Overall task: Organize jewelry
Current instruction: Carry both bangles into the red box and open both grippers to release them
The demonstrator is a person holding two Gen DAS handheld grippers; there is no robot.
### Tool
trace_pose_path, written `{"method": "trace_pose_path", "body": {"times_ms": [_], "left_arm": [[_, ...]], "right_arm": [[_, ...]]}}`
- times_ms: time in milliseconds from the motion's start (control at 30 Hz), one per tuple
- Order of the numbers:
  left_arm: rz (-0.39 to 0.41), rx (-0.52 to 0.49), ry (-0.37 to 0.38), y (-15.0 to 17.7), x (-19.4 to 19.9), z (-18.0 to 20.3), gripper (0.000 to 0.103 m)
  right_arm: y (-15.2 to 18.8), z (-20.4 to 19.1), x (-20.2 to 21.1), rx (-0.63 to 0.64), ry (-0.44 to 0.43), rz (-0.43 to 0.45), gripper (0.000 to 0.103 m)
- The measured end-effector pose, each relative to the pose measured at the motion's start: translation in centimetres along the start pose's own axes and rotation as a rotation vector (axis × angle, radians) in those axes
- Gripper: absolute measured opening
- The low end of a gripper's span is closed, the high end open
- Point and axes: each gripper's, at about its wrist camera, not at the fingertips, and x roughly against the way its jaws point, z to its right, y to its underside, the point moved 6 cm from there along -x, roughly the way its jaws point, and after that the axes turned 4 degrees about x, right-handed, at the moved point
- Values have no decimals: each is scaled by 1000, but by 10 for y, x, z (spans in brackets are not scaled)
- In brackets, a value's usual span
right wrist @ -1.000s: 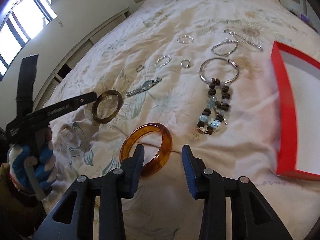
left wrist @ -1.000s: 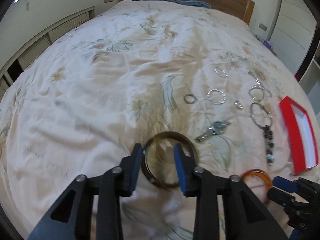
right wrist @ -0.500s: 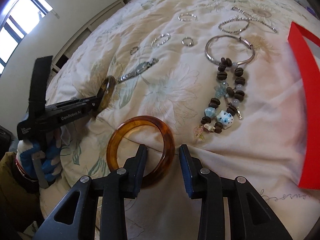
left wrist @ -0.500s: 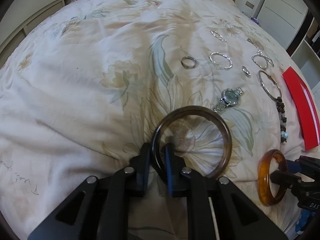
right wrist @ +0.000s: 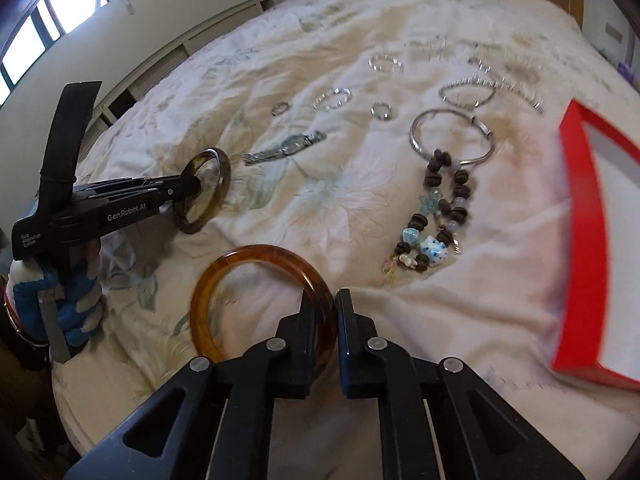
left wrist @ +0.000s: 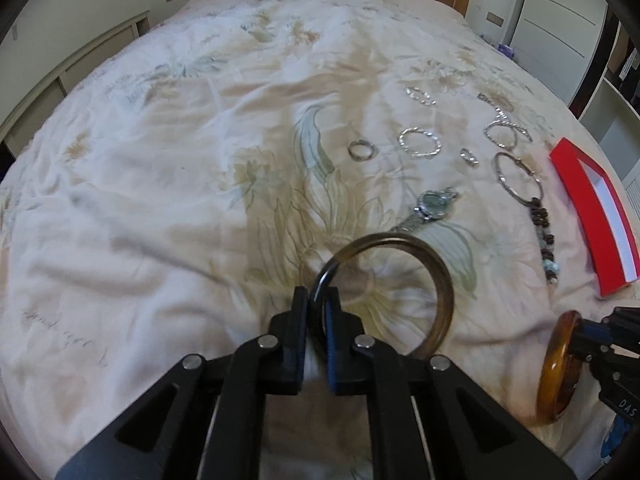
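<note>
Leftmost, the left gripper (left wrist: 316, 320) has its jaws pinched tight on the near-left rim of the dark olive bangle (left wrist: 400, 276), which stands tilted up off the floral bedspread (left wrist: 160, 208); from the right wrist view the same bangle (right wrist: 208, 188) hangs upright at the tool's tip, clear of the fabric. Just beyond it lies the wristwatch (left wrist: 432, 206), face up, and farther off a small ring (left wrist: 361, 149) and a twisted silver bracelet (left wrist: 420, 143). Moving right, a second small ring (right wrist: 381, 111) sits near a thin silver bangle (right wrist: 452, 136), whose near edge touches the beaded bracelet (right wrist: 436, 216) of dark brown and pale blue beads. Near the middle of the right wrist view, the right gripper (right wrist: 334, 312) has its jaws closed almost fully on the right rim of the amber bangle (right wrist: 260, 300), which rides tilted above the cover; in the left wrist view that bangle (left wrist: 558, 368) appears edge-on at the near right. Farthest right rests the red tray (right wrist: 580, 240) with its white interior, lying on the bedspread well apart from both bangles.
</note>
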Motion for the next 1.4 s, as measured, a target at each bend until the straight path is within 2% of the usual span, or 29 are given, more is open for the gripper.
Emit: {"method": "trace_pose_path", "body": {"times_ms": [300,467,600,733,900,1100,1233,1400], "left_arm": [[59,3,-31,19,56,3,7],[83,-13,-18,29,85,20,7],[91,-41,23,30,101,54,7],[85,-92,80,24,105,106,7],[68,-175,157,1,95,189,7],[59,-269,198,-36,62,283,7],[44,-320,177,-59,25,329,7],[27,-364,118,-75,-15,354,7]], "right_arm": [[31,-3,67,-13,54,70,10],[52,5,100,-51,73,111,10],[69,31,126,-106,101,145,10],[78,71,152,-162,148,174,10],[66,136,172,-202,226,189,10],[29,215,163,-198,289,157,10],[4,262,136,-183,310,119,10],[-17,300,104,-135,339,67,10]]}}
